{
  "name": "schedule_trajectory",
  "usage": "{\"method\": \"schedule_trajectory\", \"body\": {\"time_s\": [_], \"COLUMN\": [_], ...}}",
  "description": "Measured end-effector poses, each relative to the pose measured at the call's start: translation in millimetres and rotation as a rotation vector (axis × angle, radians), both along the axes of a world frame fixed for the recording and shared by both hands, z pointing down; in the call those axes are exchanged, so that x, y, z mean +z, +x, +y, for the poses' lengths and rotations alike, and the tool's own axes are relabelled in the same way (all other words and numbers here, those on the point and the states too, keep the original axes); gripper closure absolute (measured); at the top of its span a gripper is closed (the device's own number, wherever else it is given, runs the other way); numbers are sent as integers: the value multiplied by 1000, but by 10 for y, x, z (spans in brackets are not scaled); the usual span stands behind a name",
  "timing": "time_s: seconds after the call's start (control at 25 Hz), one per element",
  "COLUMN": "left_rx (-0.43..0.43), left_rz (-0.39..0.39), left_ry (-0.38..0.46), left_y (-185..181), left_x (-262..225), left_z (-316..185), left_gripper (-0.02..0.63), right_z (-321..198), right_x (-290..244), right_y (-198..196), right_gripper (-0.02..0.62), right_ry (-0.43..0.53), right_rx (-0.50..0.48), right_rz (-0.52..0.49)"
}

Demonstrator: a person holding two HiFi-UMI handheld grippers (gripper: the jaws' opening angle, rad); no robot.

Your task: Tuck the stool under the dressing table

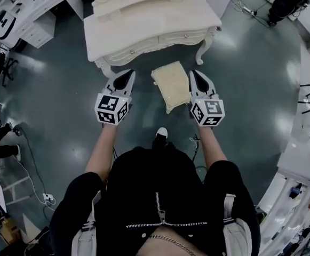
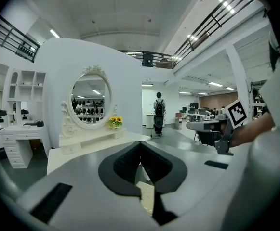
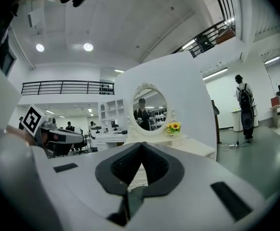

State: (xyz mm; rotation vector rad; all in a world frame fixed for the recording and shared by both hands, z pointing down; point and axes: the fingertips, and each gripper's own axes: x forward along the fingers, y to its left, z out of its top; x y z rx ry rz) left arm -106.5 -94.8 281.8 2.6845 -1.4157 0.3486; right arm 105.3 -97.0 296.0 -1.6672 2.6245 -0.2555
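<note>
My left claw [image 1: 128, 74] and right claw [image 1: 194, 73] are both pinched shut and empty. The stool [image 1: 172, 85] stands between them, just short of the dressing table [image 1: 150, 24]. I'm lining up the push; next I slide it straight ahead into the knee gap.

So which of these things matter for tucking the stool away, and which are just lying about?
For the job: stool, dressing table, left gripper, right gripper, both shut.

Just about: yellow flowers, white desk with drawers, power strip on the floor, person with backpack.
</note>
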Motion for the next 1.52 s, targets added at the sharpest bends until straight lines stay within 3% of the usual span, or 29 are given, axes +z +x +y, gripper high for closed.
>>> {"method": "schedule_trajectory", "body": {"time_s": [0.44, 0.84, 1.08, 1.36, 1.52], "left_rx": [41, 105, 198, 274, 305], "left_rz": [13, 30, 25, 30, 25], "left_ry": [22, 19, -50, -94, -102], "left_y": [246, 323, 494, 736, 843], "left_x": [-86, 73, 308, 503, 554], "left_z": [-516, -791, -921, -1092, -1166], "left_gripper": [584, 584, 585, 584, 584], "right_z": [-456, -602, -505, -466, -452], "right_x": [-176, -2, 138, 288, 488], "right_y": [194, 151, 347, 483, 596], "right_gripper": [589, 589, 588, 387, 364], "right_ry": [40, 25, -11, -28, -84], "right_rx": [10, 31, 138, 176, 200], "right_rz": [-7, -8, -58, -59, -92]}}
